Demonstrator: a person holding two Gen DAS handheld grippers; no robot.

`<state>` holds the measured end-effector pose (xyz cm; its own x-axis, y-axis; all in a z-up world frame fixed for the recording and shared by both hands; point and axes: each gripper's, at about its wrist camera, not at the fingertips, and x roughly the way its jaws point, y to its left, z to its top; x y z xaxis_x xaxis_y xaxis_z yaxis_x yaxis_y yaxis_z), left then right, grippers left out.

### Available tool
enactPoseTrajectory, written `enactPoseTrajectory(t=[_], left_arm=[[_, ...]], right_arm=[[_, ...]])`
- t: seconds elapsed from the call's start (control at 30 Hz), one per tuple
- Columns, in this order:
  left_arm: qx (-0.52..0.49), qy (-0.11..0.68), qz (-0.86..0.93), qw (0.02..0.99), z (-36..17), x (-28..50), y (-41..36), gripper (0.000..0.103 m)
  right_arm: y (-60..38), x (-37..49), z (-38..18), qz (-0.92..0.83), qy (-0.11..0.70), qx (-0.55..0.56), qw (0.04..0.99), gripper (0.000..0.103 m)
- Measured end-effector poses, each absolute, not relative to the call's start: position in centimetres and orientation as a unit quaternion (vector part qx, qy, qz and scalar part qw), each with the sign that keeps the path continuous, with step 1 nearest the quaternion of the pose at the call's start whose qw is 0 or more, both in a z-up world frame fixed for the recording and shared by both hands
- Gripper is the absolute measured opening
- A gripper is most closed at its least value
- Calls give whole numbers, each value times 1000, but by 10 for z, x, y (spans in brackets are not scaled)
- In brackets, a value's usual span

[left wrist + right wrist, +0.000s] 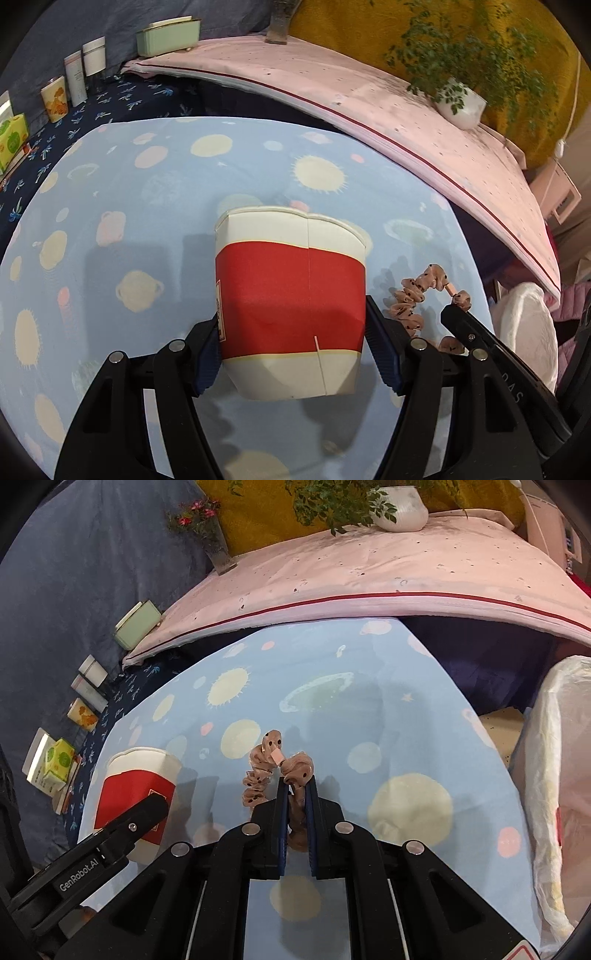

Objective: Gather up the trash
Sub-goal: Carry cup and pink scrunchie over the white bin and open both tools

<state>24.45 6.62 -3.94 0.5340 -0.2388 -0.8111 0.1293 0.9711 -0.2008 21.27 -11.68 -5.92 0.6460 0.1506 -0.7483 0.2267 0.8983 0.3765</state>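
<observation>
Left gripper (293, 350): black fingers with blue ribbed pads clamp a paper cup from both sides; it is also seen from the right wrist view (147, 812) as a dark arm crossing the lower left.
Paper cup (291, 295): white with a wide red band, its rim slightly dented, held in the left gripper above the tablecloth; from the right wrist view (133, 786) it sits left of the scrunchie, partly behind the left gripper.
Right gripper (296, 801): jaws nearly together, pinching a scrunchie between the blue pads; its tip shows in the left wrist view (458, 317) just right of the cup.
Scrunchie (266, 768): beige-pink fabric with dark dots and a small pink tag, its loop rising out of the jaws and hanging to the left; in the left wrist view (413, 299) it curves between the two grippers.
Tablecloth (332, 709): light blue, printed with pale yellow suns, planets and pink dots, spread under both grippers.
Bin bag (554, 775): whitish plastic at the right edge, beside the tablecloth.
Pink cloth (351, 572): covers a raised surface behind, edged with a red stripe.
Potted plant (399, 506): white pot with trailing green leaves on the pink cloth.
Vase of flowers (214, 542): clear glass, at the left end of the pink cloth.
Cartons and jars (55, 99): lined up on dark patterned cloth at the far left.
</observation>
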Motion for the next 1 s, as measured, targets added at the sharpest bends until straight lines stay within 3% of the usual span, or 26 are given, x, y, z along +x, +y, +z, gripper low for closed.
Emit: enactPoseTrajectory(t=[1.0], left_arm=[[2,460,-213,862,-5,127,-72,65]], right_arm=[[-242,46,-15,-101,334,285,893,9]])
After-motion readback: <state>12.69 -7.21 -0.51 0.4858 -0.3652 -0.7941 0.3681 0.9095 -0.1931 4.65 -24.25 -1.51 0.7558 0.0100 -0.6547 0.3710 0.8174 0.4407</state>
